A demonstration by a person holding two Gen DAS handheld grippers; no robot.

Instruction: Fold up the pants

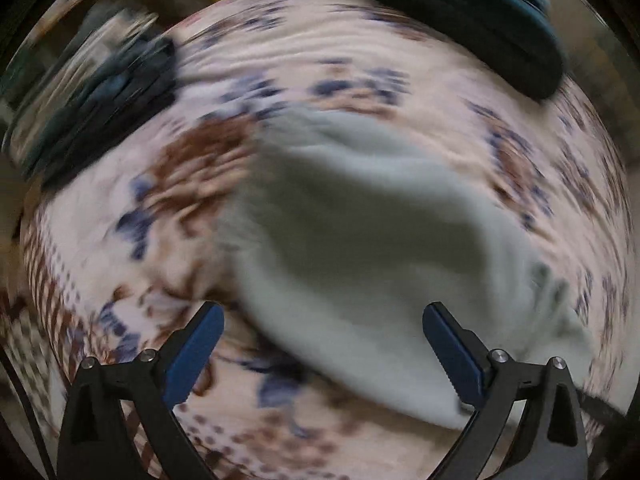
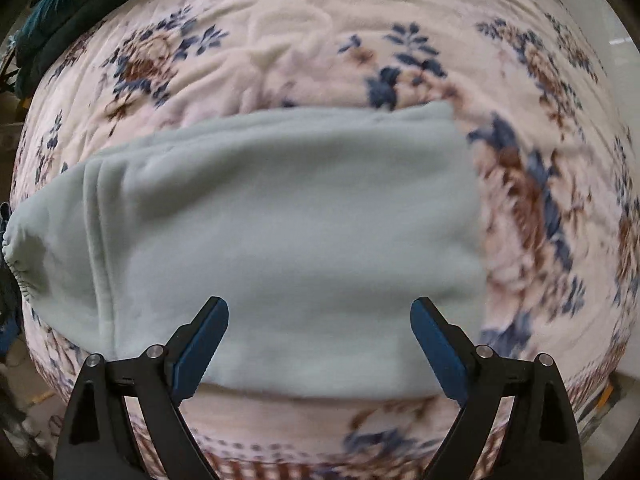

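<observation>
Pale-green pants [image 1: 352,240] lie, as far as the blurred left wrist view shows, bunched on the floral bed [image 1: 120,240] beyond spread, empty jaws, while the right wrist view shows them folded into a near-flat block, likewise under spread, empty jaws, so perhaps one fold remains.

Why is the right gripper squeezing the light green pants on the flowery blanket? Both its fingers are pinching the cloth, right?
Not quite. The right gripper is not squeezing anything: the right wrist view shows its fingers spread wide apart, hanging open above the light green pants. The pants do lie on the flowery blanket, just as you said.
</observation>
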